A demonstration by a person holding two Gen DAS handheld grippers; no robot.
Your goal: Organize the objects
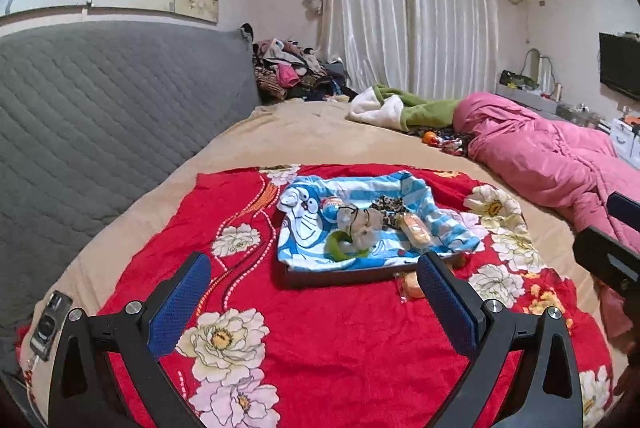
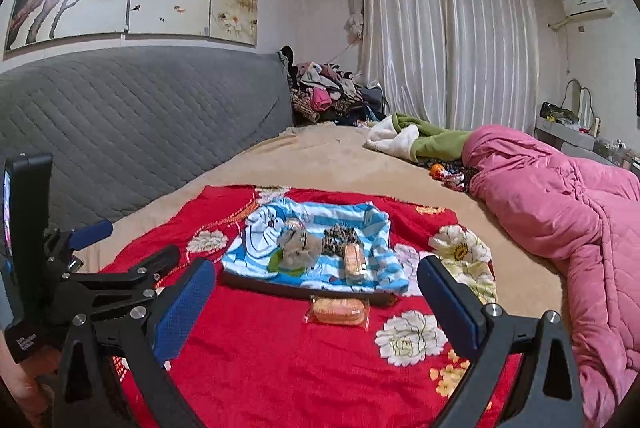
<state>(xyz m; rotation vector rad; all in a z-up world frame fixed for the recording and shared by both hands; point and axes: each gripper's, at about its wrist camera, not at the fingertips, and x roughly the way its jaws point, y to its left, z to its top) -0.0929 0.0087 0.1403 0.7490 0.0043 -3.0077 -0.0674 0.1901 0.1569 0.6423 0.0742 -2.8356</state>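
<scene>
Both grippers hover low over the near part of the red floral cloth (image 2: 280,360), each empty with jaws spread wide. Left gripper (image 1: 316,304) points at the tray's near edge. Right gripper (image 2: 316,308) lines up on the loose snack; the left tool shows at the left border of the right wrist view, so the two ride side by side, near each other.

One wrapped orange snack cake (image 2: 338,311) lies on the cloth, just outside the near edge of the dark tray (image 2: 280,288), touching or nearly touching it; in the left view the right-hand finger partly hides it.

On the tray, over a blue striped cartoon towel (image 2: 256,228): a second wrapped snack cake (image 2: 354,260), a beige fuzzy scrunchie (image 2: 298,248), a leopard-print scrunchie (image 2: 340,238), a green ring-shaped item (image 1: 338,248), and a small round item I cannot identify.

Judgement: mostly gathered; the loose cake looks like the one piece left.

Farther, a phone (image 1: 50,324) lies at the bed's left edge. At the far end, a pink quilt (image 2: 560,207), a green-and-white blanket (image 2: 420,139) and small bright clutter between them lie untouched; whether these count for the task is unclear.
</scene>
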